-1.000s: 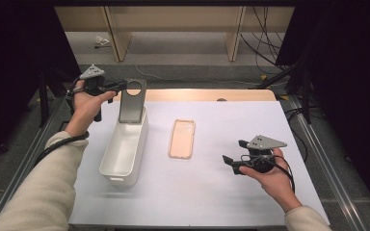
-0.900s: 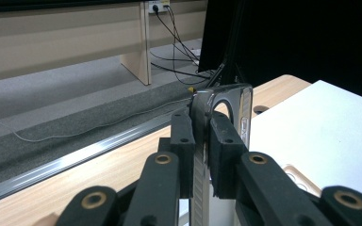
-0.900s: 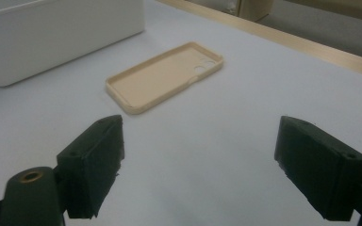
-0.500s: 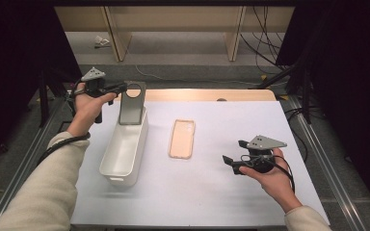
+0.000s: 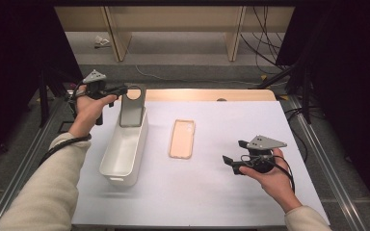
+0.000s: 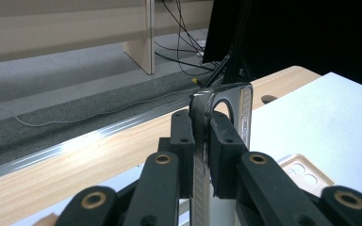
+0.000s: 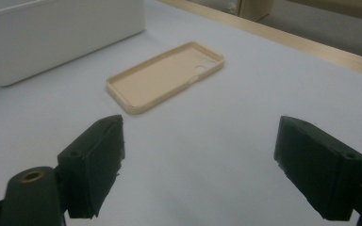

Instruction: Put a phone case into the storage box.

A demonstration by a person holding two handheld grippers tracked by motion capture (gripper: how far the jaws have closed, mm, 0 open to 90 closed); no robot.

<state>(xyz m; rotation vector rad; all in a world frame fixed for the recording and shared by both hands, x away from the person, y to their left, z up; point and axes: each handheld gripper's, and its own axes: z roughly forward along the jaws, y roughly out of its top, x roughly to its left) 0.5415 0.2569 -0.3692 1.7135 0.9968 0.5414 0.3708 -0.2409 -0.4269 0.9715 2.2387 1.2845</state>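
The left hand-held gripper (image 5: 125,90) clamps a dark phone case (image 5: 133,107) by its top edge and holds it upright at the far end of a white bin (image 5: 124,155), apparently so it can be lowered inside. In the left gripper view the pads (image 6: 222,141) pinch the case's thin wall, next to the round camera cut-out. The case looks grey, smooth and slightly glossy, with a slim rim. The right hand-held gripper (image 5: 232,162) rests low over the white bench (image 5: 212,192) with its jaws wide apart and nothing between them, pointing towards a beige phone case (image 5: 182,138) that lies hollow side up beside the bin, likely next in line.
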